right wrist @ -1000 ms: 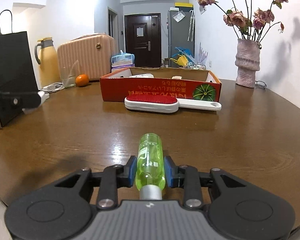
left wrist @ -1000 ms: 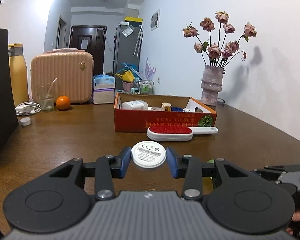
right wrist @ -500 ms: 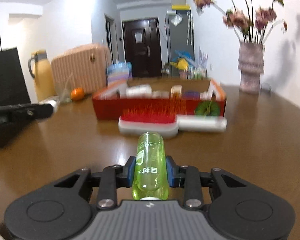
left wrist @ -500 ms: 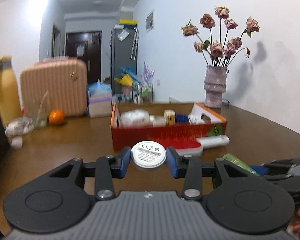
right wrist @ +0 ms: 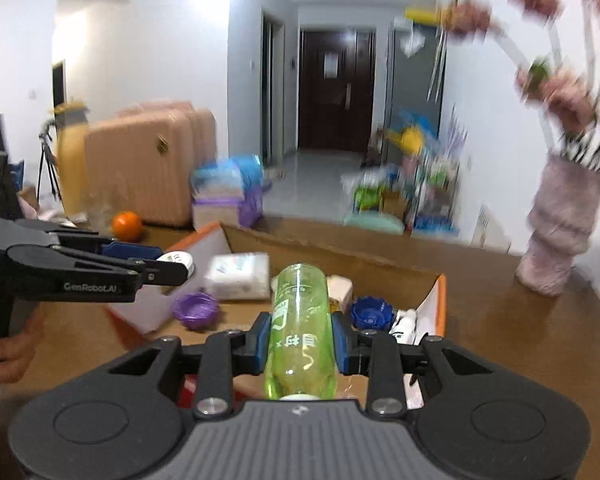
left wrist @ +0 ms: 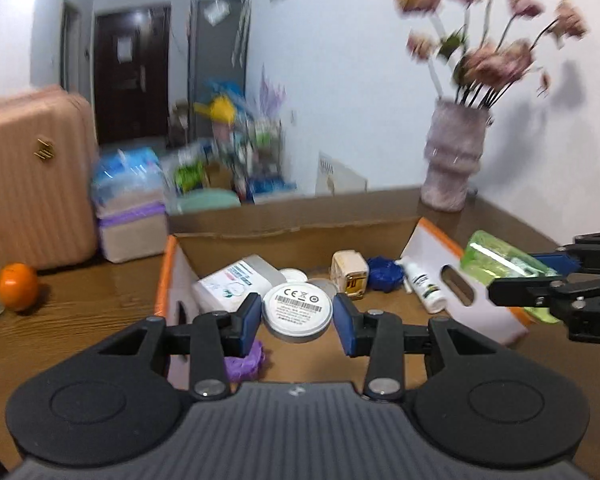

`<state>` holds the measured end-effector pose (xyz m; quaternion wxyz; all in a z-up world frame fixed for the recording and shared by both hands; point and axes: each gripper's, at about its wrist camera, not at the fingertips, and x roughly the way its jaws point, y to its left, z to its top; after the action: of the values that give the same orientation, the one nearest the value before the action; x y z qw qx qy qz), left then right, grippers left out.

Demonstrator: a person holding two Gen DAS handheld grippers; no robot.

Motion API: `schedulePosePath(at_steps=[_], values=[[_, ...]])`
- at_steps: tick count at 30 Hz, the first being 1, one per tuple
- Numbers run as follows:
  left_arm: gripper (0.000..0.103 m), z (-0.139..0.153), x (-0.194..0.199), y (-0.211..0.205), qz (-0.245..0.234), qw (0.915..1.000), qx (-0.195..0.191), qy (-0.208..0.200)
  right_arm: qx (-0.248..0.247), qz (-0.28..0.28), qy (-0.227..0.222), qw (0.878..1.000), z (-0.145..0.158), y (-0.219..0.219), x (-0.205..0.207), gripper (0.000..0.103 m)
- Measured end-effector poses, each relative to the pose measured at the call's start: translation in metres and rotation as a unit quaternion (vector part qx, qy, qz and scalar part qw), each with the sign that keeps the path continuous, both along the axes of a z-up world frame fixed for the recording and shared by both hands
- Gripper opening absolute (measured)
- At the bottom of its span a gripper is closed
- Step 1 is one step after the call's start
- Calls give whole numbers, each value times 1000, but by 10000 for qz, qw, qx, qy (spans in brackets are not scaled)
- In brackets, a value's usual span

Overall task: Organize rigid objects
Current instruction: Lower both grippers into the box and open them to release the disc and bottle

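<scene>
My left gripper (left wrist: 297, 316) pinches the round white disc (left wrist: 297, 313), my right gripper (right wrist: 300, 344) pinches the green bottle (right wrist: 300, 320), both over the open box (left wrist: 284, 222).

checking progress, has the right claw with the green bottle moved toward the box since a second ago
Yes. The right claw with its green plastic bottle has advanced across the table and now hangs over the orange cardboard box.

Readable marks near the cardboard box (left wrist: 292, 226)

"GenRobot.AI" on the left gripper (right wrist: 180, 266) beside it; "CE" on the white disc (left wrist: 297, 307) above it.
</scene>
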<state>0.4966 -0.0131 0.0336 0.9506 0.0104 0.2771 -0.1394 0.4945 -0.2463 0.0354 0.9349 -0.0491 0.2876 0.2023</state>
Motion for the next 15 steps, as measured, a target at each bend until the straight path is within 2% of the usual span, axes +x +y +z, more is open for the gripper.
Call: schedulePosePath(at_steps=[3,5,8,11,14,15], values=[[40,-17,54,-7,14,9983,85,581,-143,24,534,9985,-20,3,57,30],[40,-32,84,-14,-6,9949,241,982,-480,-40,743,9961,-37,10,89,30],[41,-54,114,-22,108,9889,552,1373,-792,-108,935,9924,-58,17,110,30],[42,-68,128,-28,95,9839,791,1599,-1044,-54,1051,9890,-68,25,122,26],[63,-70,133,-29,149,9820,801,1704,-1165,-41,1173,9862,-72,27,126,25],[63,-70,133,-28,197,9817,802,1713,-1220,-72,1184,9854,-73,28,126,26]])
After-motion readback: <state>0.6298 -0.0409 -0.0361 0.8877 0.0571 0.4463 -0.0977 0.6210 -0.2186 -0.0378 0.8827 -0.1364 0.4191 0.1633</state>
